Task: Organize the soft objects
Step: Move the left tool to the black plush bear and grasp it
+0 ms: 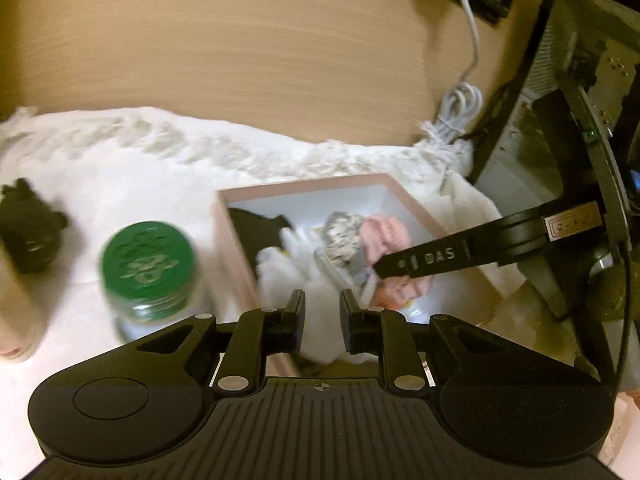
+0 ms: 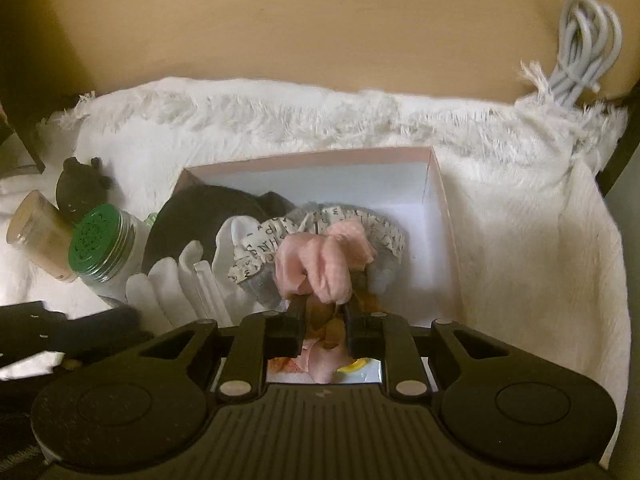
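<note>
A pink-rimmed white box (image 1: 394,188) (image 2: 434,184) sits on a white fringed cloth (image 1: 132,160) (image 2: 520,216). Inside lie a black fabric piece (image 2: 200,216), a white glove (image 2: 172,276), a grey lettered cloth (image 2: 360,220) and a pink soft cloth (image 2: 320,264) (image 1: 386,232). My right gripper (image 2: 323,304) is shut on the pink cloth inside the box; its finger (image 1: 424,260) reaches in from the right in the left wrist view. My left gripper (image 1: 322,300) hovers above the white glove (image 1: 316,256) at the box's near left edge, jaws slightly apart and empty.
A green-lidded jar (image 1: 150,260) (image 2: 104,248), a black soft toy (image 1: 30,228) (image 2: 80,184) and a tan cylinder (image 2: 38,232) stand left of the box. A coiled white cable (image 1: 460,112) (image 2: 584,40) lies on the wooden table. A black frame (image 1: 584,120) stands at right.
</note>
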Motion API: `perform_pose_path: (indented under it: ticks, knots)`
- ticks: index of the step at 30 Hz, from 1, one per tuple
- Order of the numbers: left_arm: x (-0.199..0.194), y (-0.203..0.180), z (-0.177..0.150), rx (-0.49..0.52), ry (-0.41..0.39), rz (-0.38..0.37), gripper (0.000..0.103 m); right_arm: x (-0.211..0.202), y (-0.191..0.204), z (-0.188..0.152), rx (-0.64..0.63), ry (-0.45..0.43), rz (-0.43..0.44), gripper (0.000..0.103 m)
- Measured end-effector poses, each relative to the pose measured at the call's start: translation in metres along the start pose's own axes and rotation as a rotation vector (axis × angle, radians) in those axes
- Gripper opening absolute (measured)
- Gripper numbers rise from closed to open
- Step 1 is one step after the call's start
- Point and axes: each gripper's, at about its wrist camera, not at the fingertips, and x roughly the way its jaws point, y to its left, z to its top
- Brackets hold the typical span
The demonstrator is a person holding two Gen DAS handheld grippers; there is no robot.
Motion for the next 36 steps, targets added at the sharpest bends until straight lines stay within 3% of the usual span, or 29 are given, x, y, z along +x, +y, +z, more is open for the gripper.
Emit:
perform_pose_path:
  ticks: [4, 6, 8, 12, 16, 21, 26, 30, 36]
  knots:
    - [-0.019, 0.009, -0.002, -0.009, -0.005, 0.034, 0.021, -0.008, 0.01, 0.001, -0.016, 0.022, -0.04, 0.024]
    - [-0.031, 0.016, -0.003, -0.018, -0.018, 0.036, 0.021, -0.018, 0.02, 0.003, -0.033, 0.026, -0.061, 0.051]
    - [-0.046, 0.027, -0.003, -0.033, -0.038, 0.036, 0.021, -0.036, 0.033, 0.008, -0.063, -0.015, -0.07, 0.065]
    - [-0.082, 0.066, -0.005, -0.075, -0.105, 0.074, 0.021, -0.07, 0.074, 0.026, -0.16, -0.102, -0.057, 0.068]
    - [-0.119, 0.127, -0.002, -0.174, -0.179, 0.181, 0.021, -0.092, 0.12, 0.055, -0.19, -0.164, 0.016, 0.078]
    - [-0.15, 0.195, 0.012, -0.267, -0.197, 0.256, 0.021, -0.082, 0.163, 0.09, -0.138, -0.133, 0.129, 0.083]
    - [-0.133, 0.227, 0.054, -0.275, -0.078, 0.145, 0.02, -0.051, 0.181, 0.099, -0.104, -0.095, 0.126, 0.083]
    - [-0.082, 0.224, 0.094, -0.207, 0.072, 0.071, 0.021, -0.035, 0.179, 0.089, -0.094, -0.055, 0.115, 0.083]
    - [0.003, 0.2, 0.117, 0.023, 0.293, 0.264, 0.022, -0.033, 0.161, 0.081, -0.087, -0.066, 0.093, 0.083]
